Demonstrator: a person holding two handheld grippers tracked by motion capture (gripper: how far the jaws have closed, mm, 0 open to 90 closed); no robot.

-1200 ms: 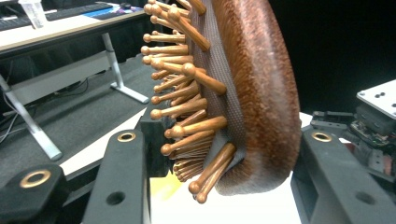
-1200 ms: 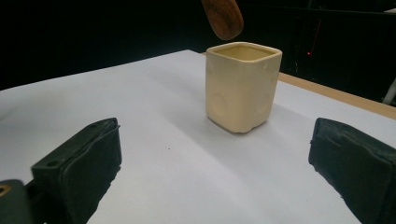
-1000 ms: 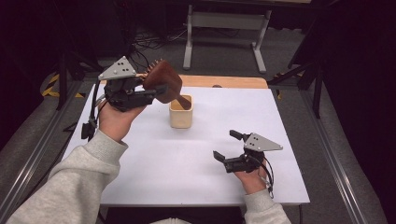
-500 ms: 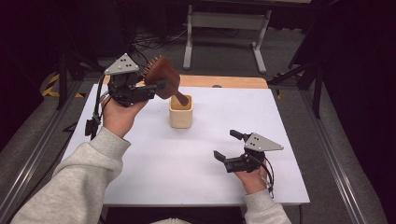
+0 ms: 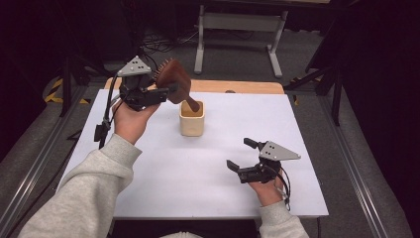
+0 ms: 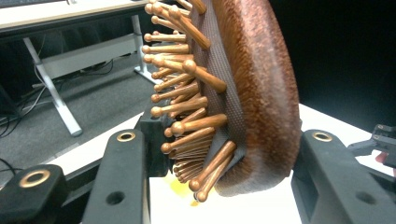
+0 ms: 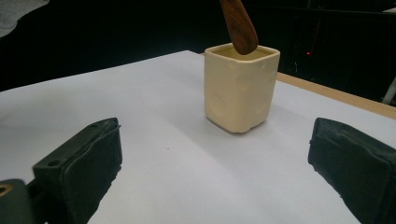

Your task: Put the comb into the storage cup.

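Hairbrush (image 5: 171,79) of dark reddish wood hangs tilted over the surface (image 5: 163,173), clamped by its head in the left hand-held gripper (image 5: 166,91), which grasps it tightly at the far left part of the white top. In the left gripper view the two black jaws press on either side of the brush head (image 6: 261,93), its round-tipped wooden bristles (image 6: 187,107) sticking out to the left of that view and its smooth back turned to the right. The brush handle (image 5: 192,104) slants down and to the right from the head, and its end sits at the mouth of the cream cup (image 5: 192,119). In the right gripper view the handle tip (image 7: 239,23) is level with the rim of the cup (image 7: 239,88), just over the opening; whether it touches the rim or the inside I cannot tell. The cup is squarish with rounded corners, stands upright on the surface, and what lies inside it is hidden from these angles.

The right hand-held gripper (image 5: 242,156) rests low near the front right of the surface, well apart from the cup, its jaws spread wide with nothing between them; it points toward the cup.
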